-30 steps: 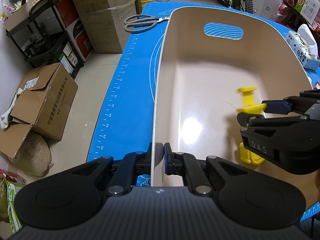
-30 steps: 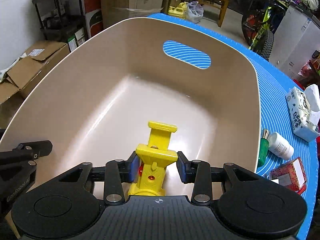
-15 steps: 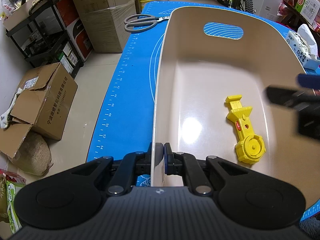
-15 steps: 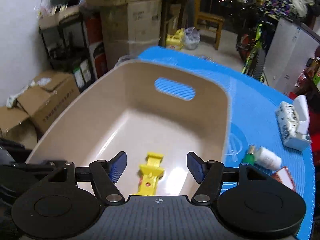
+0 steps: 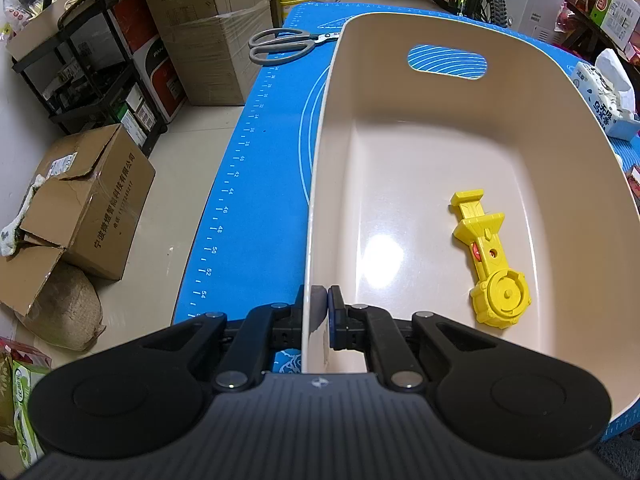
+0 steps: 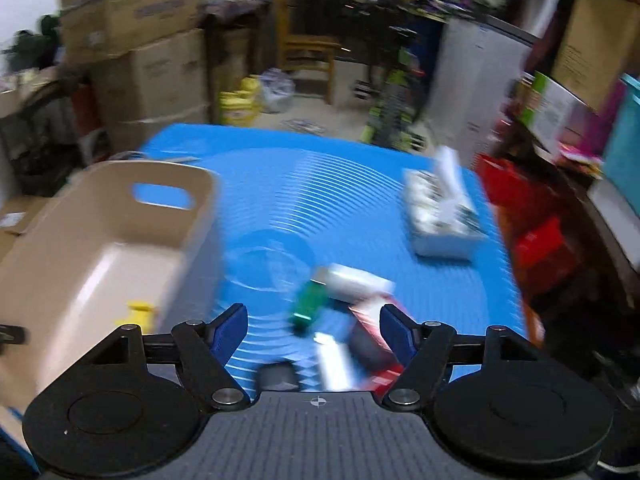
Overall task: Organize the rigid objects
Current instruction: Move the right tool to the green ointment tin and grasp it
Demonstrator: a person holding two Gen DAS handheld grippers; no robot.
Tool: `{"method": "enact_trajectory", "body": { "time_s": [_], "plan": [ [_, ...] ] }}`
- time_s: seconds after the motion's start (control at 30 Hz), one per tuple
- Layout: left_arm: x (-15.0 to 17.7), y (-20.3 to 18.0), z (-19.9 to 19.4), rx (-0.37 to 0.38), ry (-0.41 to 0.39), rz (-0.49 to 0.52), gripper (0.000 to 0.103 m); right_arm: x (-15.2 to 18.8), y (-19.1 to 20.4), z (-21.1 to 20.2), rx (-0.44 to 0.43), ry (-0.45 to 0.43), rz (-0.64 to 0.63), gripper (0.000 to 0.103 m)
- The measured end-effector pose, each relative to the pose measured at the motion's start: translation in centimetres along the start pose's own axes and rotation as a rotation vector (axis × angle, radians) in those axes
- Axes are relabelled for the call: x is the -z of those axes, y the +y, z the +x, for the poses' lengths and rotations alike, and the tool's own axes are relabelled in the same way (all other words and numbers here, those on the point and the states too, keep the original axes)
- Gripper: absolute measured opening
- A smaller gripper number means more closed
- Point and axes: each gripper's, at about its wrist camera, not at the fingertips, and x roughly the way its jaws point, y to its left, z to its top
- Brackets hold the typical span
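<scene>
Left wrist view: the left gripper (image 5: 323,312) stays clamped on the near rim of the beige bin (image 5: 472,128). The yellow toy (image 5: 490,256), held a second ago, now lies released on the bin floor, near right. The tissue pack's (image 5: 606,100) printing is unreadable.

Right wrist view, blurred: the right gripper (image 6: 314,330), its jaws having just opened and now empty, has swung right over small items (image 6: 344,304) on the blue mat (image 6: 340,184), probably the next pick.

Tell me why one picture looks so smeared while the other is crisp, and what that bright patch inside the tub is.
Right wrist view: motion blur smears the blue mat, the tissue box and the small items. Left wrist view: sharp, though the fisheye lens bows the beige tub; the bright patch on its floor is glare from a room light, beside the yellow toy.
</scene>
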Motion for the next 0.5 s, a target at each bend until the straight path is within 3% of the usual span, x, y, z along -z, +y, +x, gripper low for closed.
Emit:
{"method": "enact_trajectory", "body": {
  "time_s": [0.27, 0.5],
  "plan": [
    [0.0, 0.1, 0.0, -0.001, 0.0, 0.001, 0.01, 2.8, -6.8, 3.8, 0.084, 0.104, 0.129, 0.078],
    [0.1, 0.1, 0.0, -0.002, 0.0, 0.003, 0.011, 5.6, -8.4, 6.8, 0.115, 0.198, 0.167, 0.078]
  ]
}}
